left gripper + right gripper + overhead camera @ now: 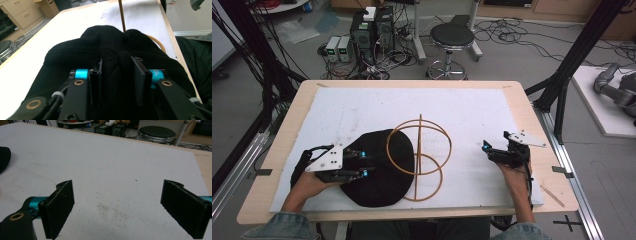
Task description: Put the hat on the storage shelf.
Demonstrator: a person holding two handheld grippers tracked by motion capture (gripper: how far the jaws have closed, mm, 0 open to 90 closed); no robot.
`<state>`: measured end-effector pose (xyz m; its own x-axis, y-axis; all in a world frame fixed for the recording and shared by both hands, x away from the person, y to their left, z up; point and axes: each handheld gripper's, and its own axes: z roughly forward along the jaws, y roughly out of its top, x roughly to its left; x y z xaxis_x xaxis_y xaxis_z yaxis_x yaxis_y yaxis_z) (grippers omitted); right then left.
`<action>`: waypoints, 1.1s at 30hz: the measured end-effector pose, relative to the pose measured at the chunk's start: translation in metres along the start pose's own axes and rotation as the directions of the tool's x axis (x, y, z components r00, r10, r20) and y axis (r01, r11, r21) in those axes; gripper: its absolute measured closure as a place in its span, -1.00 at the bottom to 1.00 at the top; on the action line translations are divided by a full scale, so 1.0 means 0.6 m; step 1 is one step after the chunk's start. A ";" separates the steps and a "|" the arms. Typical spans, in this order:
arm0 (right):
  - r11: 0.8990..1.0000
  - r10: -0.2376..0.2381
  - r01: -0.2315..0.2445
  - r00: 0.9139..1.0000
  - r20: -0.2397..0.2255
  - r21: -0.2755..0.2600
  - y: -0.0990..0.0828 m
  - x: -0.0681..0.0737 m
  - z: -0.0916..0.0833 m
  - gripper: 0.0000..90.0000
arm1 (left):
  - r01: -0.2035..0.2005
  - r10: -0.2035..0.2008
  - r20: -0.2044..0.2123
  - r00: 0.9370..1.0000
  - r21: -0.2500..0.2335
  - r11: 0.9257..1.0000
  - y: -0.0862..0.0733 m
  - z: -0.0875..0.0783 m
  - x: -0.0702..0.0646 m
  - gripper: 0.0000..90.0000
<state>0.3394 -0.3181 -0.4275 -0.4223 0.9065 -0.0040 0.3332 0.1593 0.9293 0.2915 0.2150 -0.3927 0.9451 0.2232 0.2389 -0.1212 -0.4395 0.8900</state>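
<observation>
A black cloth cap lies on the white mat at the near left, with one side draped over a wooden hoop stand. My left gripper is at the cap's left edge. In the left gripper view a fold of the cap is bunched between the jaws of the left gripper, and the pads press on it. The stand's upright stick and a hoop rise behind the cap. My right gripper hovers at the right of the mat, with its jaws wide apart and nothing between them.
The wooden table's edge borders the mat on the right. A black stool, computer boxes and loose cables stand on the floor beyond the far edge. Black frame posts rise at both sides.
</observation>
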 end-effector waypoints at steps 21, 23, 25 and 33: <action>1.000 -0.001 0.001 1.000 0.006 0.009 -0.001 -0.001 0.001 -0.74 | -0.038 0.018 -0.180 0.984 -0.108 0.993 0.009 -0.073 0.013 0.65; 1.000 -0.002 0.002 1.000 0.006 0.009 -0.001 -0.001 0.001 -0.74 | -0.044 0.023 -0.193 0.981 -0.108 0.993 0.011 -0.082 0.013 0.65; 1.000 -0.007 0.007 1.000 0.005 0.008 -0.001 -0.002 0.001 -0.74 | -0.049 0.026 -0.213 0.977 -0.103 0.993 0.013 -0.089 0.014 0.66; 1.000 0.004 -0.004 1.000 0.003 0.006 -0.001 -0.002 0.000 -0.74 | -0.055 0.024 -0.279 0.960 -0.103 0.993 0.018 -0.118 0.018 0.66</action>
<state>0.3399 -0.3192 -0.4280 -0.4181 0.9084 -0.0017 0.3398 0.1581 0.9271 0.2786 0.2743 -0.3531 0.8198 0.4464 0.3586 -0.2033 -0.3586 0.9111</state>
